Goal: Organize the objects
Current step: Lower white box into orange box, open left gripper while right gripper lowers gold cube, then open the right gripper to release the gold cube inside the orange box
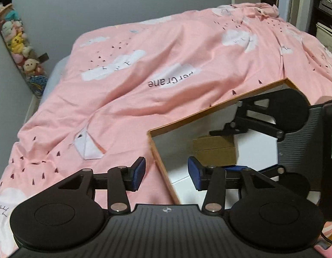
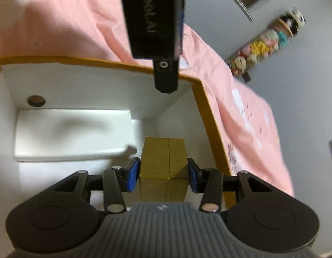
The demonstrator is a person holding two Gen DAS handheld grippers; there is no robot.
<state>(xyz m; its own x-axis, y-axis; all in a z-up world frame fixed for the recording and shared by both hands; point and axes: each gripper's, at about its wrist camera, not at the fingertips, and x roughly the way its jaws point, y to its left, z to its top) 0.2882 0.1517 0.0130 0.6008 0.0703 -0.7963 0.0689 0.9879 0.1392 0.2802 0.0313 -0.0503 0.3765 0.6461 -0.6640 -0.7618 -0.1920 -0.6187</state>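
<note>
The right gripper [image 2: 163,173] fingers pinch two light, stiff brown cardboard boxes [image 2: 162,158] by their sides; left gripper [image 1: 166,173] fingers are spread.

Pink quilt cover [image 1: 166,68], white cloud and small dark bird print. Open cardboard storage box [image 2: 209,111]: white inside, orange-brown rim. 2 gold rectangular cartons [image 2: 163,157]. Blue pads [image 2: 132,172] on black hand-held gripper [image 2: 163,173].

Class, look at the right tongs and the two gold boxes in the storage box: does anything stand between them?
Nothing visible does. The right tongs straddle the gold boxes, one pad on each side. The white box lies off to the left.
</note>
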